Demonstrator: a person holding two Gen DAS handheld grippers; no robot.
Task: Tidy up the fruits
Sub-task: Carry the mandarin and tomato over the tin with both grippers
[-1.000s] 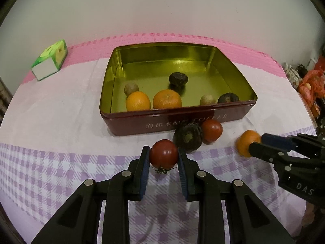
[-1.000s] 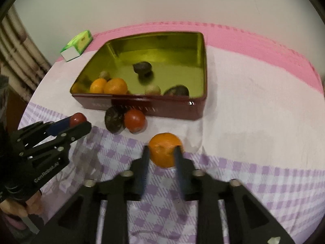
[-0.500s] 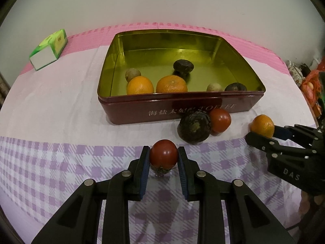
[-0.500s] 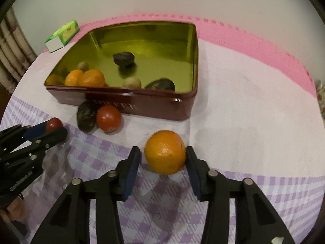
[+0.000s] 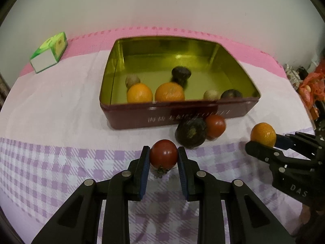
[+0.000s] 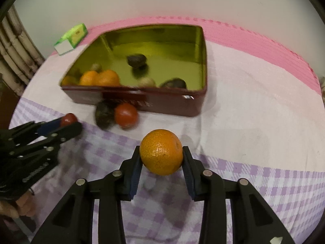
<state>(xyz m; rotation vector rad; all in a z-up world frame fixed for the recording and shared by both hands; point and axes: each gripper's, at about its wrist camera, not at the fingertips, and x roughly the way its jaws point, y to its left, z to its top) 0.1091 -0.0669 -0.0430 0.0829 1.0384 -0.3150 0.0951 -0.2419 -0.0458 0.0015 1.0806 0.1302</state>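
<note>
My left gripper is shut on a red tomato and holds it just above the checked cloth. My right gripper has an orange between its pads; its jaws are closing and both pads press on the fruit. The dark red tin with a gold inside stands beyond both grippers. In it lie two oranges, dark fruits and small brown ones. A dark fruit and a second tomato lie on the cloth against the tin's front wall.
A green and white carton sits at the back left on the pink cloth edge. Orange bags crowd the far right. A curtain hangs at the left, a white wall behind. A hand grips the left tool.
The right jaws widened a little around the orange, then narrowed onto it again. The left gripper kept its hold on the tomato. Both views shifted only slightly.
</note>
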